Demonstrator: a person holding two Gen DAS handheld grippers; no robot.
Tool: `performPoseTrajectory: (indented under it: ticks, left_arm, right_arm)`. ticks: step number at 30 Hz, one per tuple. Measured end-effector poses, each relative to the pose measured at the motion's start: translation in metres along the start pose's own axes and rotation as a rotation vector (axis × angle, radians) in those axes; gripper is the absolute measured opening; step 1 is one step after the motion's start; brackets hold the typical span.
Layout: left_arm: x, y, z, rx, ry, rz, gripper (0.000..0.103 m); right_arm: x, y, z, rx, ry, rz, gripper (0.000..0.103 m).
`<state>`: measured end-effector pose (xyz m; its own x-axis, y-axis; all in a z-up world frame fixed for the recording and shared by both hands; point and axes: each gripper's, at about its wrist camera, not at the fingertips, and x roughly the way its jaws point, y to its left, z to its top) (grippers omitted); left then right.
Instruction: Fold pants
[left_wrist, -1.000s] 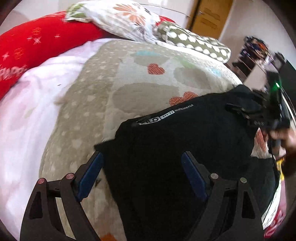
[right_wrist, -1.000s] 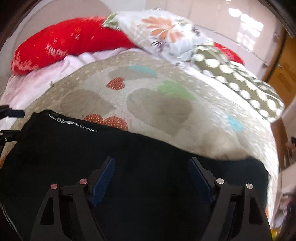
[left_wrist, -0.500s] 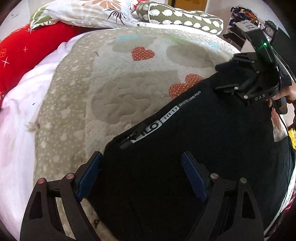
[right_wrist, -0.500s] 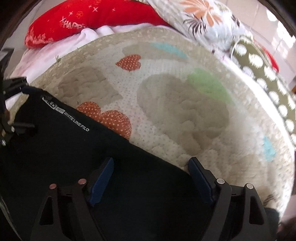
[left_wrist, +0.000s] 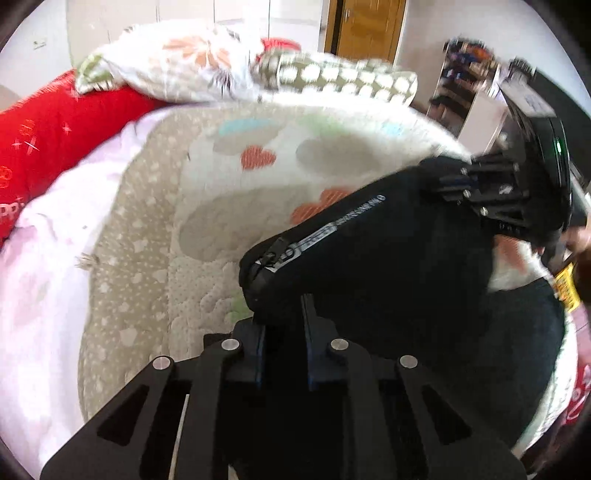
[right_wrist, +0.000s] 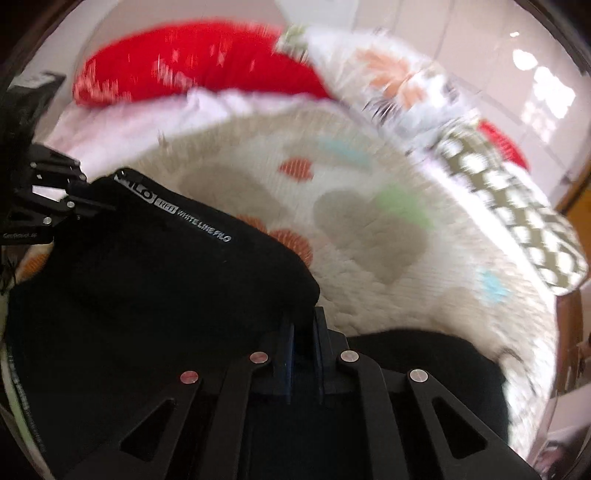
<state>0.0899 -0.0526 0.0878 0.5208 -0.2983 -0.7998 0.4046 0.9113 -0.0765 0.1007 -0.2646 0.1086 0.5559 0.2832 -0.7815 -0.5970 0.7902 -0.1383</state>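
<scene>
The black pants (left_wrist: 388, 266) with white lettering lie on a heart-patterned quilt (left_wrist: 229, 206). My left gripper (left_wrist: 282, 314) is shut on the pants' near left corner by the zip and holds it lifted. My right gripper (right_wrist: 303, 325) is shut on the pants' (right_wrist: 155, 280) far right corner, also raised. The right gripper shows in the left wrist view (left_wrist: 458, 184), and the left gripper shows in the right wrist view (right_wrist: 107, 205). The pants' edge hangs stretched between the two grippers.
A red pillow (left_wrist: 48, 147), a floral pillow (left_wrist: 184, 62) and a green dotted pillow (left_wrist: 343, 77) lie at the head of the bed. A pale pink sheet (left_wrist: 44, 288) lies left of the quilt. A wooden door (left_wrist: 365, 26) and shelves stand behind.
Both grippers were open over the pants. They have closed on the two corners of the pants' edge and lifted it off the quilt.
</scene>
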Motion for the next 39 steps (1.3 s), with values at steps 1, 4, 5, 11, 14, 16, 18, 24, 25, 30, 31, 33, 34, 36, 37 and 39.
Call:
performPoseTrajectory:
  ticks: [1,4,5,11,14,16,18,24,25,30,31,33,34,36,37,39]
  left_arm:
    - [-0.018,-0.006,-0.003,-0.007,-0.032,-0.011,0.013]
    - [-0.058,-0.026,-0.016,0.002,-0.104,-0.035,0.013]
    - [-0.072,-0.037,-0.024,0.014,-0.123,-0.027,0.013]
    - [-0.112,-0.082,-0.082,0.049,-0.145,-0.029,0.014]
    - [-0.108,-0.088,-0.121,0.035,-0.106,-0.027,0.016]
    - [-0.096,-0.086,-0.146,0.010,-0.055,-0.036,0.022]
    - [-0.085,-0.082,-0.167,0.000,-0.016,-0.032,0.034]
    - [-0.122,-0.050,-0.186,-0.129,-0.104,-0.014,0.087]
    - [-0.128,-0.045,-0.187,-0.142,-0.116,-0.012,0.087]
    - [-0.134,-0.007,-0.187,-0.268,-0.115,0.041,0.087]
    - [-0.131,-0.005,-0.187,-0.286,-0.107,0.046,0.087]
    - [-0.126,-0.002,-0.191,-0.322,-0.087,0.029,0.087]
    - [-0.124,-0.003,-0.191,-0.321,-0.083,0.017,0.087]
    - [-0.120,-0.009,-0.189,-0.299,-0.080,0.004,0.087]
    - [-0.117,-0.013,-0.185,-0.283,-0.079,0.002,0.087]
    - [-0.112,-0.019,-0.176,-0.261,-0.076,-0.014,0.087]
  right_arm:
    - [-0.024,0.004,-0.009,0.011,-0.035,-0.003,0.007]
    - [-0.075,0.021,-0.032,0.016,-0.101,-0.021,0.007]
    - [-0.096,0.030,-0.047,0.022,-0.121,-0.024,0.007]
    - [-0.156,0.094,-0.135,0.059,-0.139,0.010,0.007]
    - [-0.144,0.125,-0.174,0.088,-0.077,0.045,0.008]
    - [-0.131,0.140,-0.195,0.113,-0.036,0.065,0.008]
    - [-0.116,0.149,-0.209,0.142,-0.005,0.062,0.010]
    - [-0.136,0.151,-0.209,0.225,-0.046,0.109,0.060]
    - [-0.143,0.151,-0.207,0.227,-0.068,0.118,0.064]
    - [-0.156,0.168,-0.178,0.199,-0.170,0.199,0.065]
    - [-0.152,0.173,-0.171,0.191,-0.177,0.215,0.065]
    - [-0.135,0.191,-0.153,0.142,-0.172,0.249,0.065]
    - [-0.128,0.200,-0.148,0.112,-0.171,0.261,0.065]
    - [-0.115,0.226,-0.138,0.021,-0.174,0.280,0.065]
    - [-0.110,0.236,-0.135,-0.017,-0.177,0.266,0.065]
    - [-0.095,0.257,-0.123,-0.114,-0.191,0.214,0.065]
